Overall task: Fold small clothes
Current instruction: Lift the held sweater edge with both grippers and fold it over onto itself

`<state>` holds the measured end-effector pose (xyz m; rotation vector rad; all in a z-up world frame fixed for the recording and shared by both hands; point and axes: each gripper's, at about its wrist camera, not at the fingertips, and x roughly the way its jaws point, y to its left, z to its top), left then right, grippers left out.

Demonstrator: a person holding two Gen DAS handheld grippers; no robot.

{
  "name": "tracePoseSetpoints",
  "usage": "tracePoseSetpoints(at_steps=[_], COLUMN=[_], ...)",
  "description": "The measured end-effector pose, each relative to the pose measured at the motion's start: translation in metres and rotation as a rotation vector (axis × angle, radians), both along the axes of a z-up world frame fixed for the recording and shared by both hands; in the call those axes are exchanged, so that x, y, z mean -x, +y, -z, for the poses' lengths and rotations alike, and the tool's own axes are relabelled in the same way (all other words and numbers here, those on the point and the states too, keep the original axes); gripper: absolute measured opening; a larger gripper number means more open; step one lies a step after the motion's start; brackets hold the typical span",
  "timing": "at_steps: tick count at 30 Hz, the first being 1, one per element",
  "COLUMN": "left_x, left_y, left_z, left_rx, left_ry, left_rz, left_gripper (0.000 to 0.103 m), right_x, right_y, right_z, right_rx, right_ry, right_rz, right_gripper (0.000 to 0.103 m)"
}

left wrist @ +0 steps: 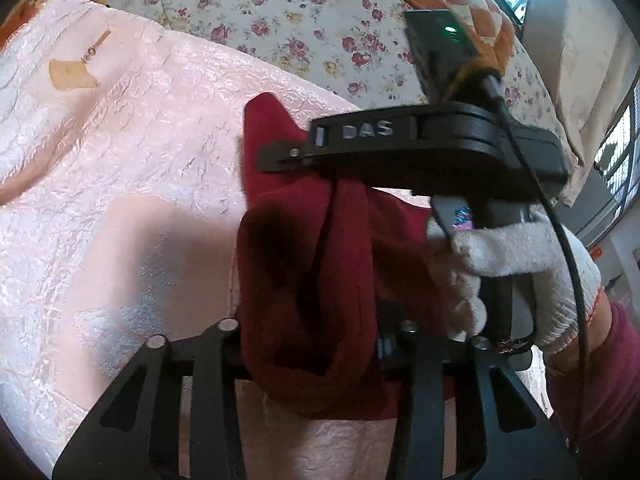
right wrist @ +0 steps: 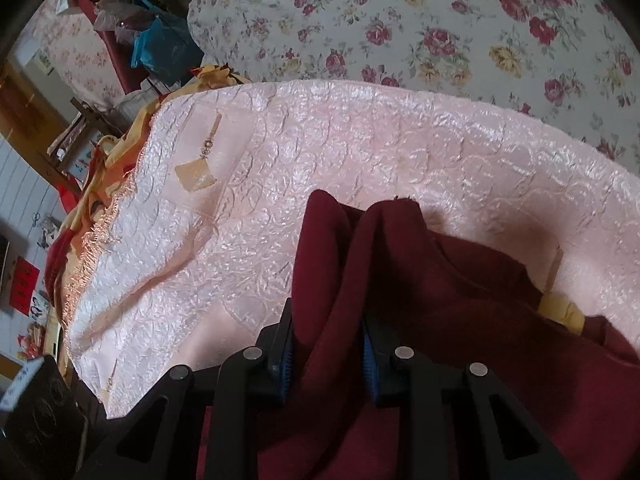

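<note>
A dark red garment (left wrist: 312,280) lies bunched on a pink textured cloth (left wrist: 120,152). In the left wrist view its folds fill the gap of my left gripper (left wrist: 320,344) and hide the fingertips; the jaws look closed on the fabric. My right gripper (left wrist: 280,156) shows edge-on just beyond, its tip over the garment's far corner, held by a white-gloved hand (left wrist: 528,252). In the right wrist view the right gripper (right wrist: 328,356) is shut: its blue pads (right wrist: 285,356) pinch a raised fold of the red garment (right wrist: 460,320), which spreads out to the right.
The pink cloth (right wrist: 320,152) covers a bed with a floral spread (right wrist: 400,20) behind it. A yellow tag with a tassel (right wrist: 196,176) lies on the pink cloth at the left. Its fringed left edge (right wrist: 100,248) drops off beside cluttered shelves (right wrist: 132,32).
</note>
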<state>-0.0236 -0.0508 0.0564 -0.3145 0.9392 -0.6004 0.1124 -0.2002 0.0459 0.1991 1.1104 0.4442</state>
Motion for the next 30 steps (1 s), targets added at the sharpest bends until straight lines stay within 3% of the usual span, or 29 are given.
tracePoseSetpoints(at_steps=[2,4,8,15,20,30], left_x=[0.001,0.000,-0.002,0.000,0.013,0.037], left_y=[0.001,0.001,0.000,-0.006,-0.019,-0.087], left_z=[0.001,0.003,0.005,-0.001,-0.024,-0.069], left_rx=[0.006,0.004,-0.006,-0.012,-0.015,-0.035], left_ry=[-0.001,0.000,0.002,-0.005,-0.043,-0.079], left_rz=[-0.003,-0.005,-0.003,-0.002,0.032,0.144], left_gripper=[0.035,0.035,0.035,0.027,0.024,0.021], right_x=[-0.005,-0.011,-0.018,0.004,0.029,0.083], right_y=[0.003,0.010,0.020,-0.005,-0.031,-0.114], right_z=[0.002,0.003,0.012,-0.003,-0.031,-0.076], right_rx=[0.011,0.045,0.092,-0.026,-0.086,-0.178], right_ry=[0.013,0.013,0.014,-0.051,-0.085,-0.160], right_rz=[0.009,0.011,-0.003,0.055,0.076,0.169], right_gripper=[0.030,0.043,0.043,0.022,0.020,0.020])
